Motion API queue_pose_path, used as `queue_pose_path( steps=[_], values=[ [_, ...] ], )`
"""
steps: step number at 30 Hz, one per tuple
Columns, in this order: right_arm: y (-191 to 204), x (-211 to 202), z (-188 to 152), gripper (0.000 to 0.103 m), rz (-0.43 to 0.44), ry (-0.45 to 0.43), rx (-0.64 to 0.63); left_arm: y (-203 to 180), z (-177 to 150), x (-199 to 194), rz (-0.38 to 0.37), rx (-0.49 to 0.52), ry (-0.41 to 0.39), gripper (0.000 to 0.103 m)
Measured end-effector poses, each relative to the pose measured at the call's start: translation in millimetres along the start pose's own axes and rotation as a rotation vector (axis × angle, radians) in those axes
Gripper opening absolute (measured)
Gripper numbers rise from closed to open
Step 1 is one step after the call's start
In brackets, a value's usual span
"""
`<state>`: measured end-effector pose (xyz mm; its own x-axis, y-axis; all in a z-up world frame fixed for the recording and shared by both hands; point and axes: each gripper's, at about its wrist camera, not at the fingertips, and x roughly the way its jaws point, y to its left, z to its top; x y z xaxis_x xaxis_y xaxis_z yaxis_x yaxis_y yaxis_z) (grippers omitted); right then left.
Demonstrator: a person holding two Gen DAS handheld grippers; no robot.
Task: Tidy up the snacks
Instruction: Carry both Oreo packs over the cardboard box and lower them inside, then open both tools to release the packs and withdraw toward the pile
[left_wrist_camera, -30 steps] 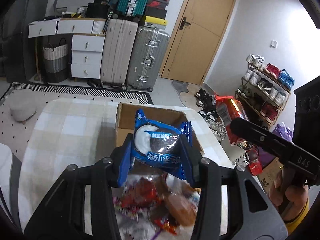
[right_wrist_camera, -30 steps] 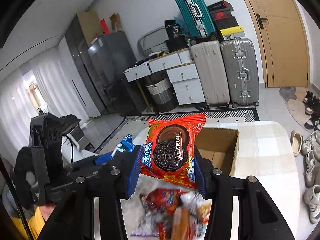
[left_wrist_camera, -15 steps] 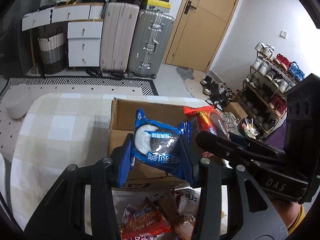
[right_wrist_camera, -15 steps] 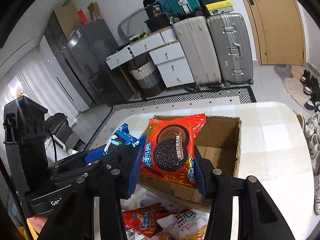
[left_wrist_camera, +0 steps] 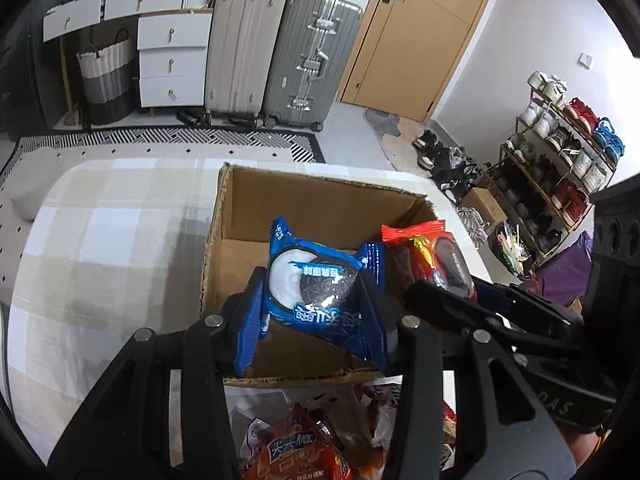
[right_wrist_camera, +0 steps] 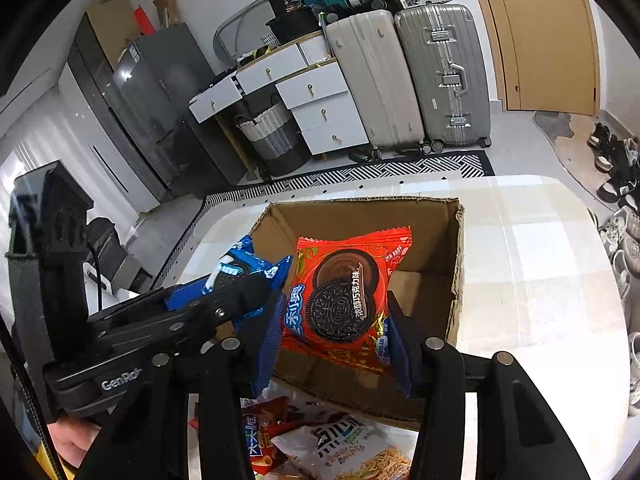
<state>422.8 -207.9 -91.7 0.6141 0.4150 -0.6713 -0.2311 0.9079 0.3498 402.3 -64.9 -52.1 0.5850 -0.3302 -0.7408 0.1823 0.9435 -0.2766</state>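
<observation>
My left gripper is shut on a blue Oreo packet, held over the open cardboard box on the checked tablecloth. My right gripper is shut on a red Oreo packet, also above the box. The two grippers hang side by side. In the left wrist view the red packet shows to the right; in the right wrist view the blue packet and left gripper show to the left. No snack shows on the visible part of the box floor.
A heap of loose snack bags lies on the table in front of the box. Suitcases, white drawers and a woven basket stand on the floor behind. A shoe rack is at the right.
Both grippers came forward and down with their packets, from above the snack heap to over the box. They now sit close together; the grips are unchanged.
</observation>
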Motion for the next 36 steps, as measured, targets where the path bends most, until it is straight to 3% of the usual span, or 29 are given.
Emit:
queue_pose_path(
  steps=[12, 19, 22, 26, 29, 34, 36],
  values=[
    [-3.9, 7.7, -8.2, 0.05, -0.028, 0.007, -0.008, 14.6, 4.8, 40.3, 0.004, -0.052, 0.046, 0.044],
    [1.4, -8.8, -6.2, 0.053, -0.053, -0.05, -0.035, 21.3, 5.2, 25.0, 0.013, -0.072, -0.015, 0.047],
    [6.6, -31.6, -10.2, 0.053, -0.042, -0.093, -0.039, 22.0, 3.7, 8.5, 0.029, -0.07, -0.049, 0.06],
    [17.1, -68.9, -18.4, 0.055, -0.028, -0.152, -0.055, 22.3, -10.3, -30.0, 0.056, -0.067, -0.114, 0.07],
    [29.3, -101.9, -30.8, 0.068, -0.02, -0.208, -0.071, 13.1, -28.0, -64.6, 0.084, -0.049, -0.18, 0.074],
    [54.9, -159.8, -61.8, 0.069, 0.011, -0.305, -0.109, -5.6, -60.8, -127.5, 0.123, -0.005, -0.257, 0.08],
    [65.2, -180.3, -75.7, 0.08, 0.024, -0.344, -0.127, -14.8, -78.7, -155.6, 0.128, 0.003, -0.294, 0.08]
  ],
)
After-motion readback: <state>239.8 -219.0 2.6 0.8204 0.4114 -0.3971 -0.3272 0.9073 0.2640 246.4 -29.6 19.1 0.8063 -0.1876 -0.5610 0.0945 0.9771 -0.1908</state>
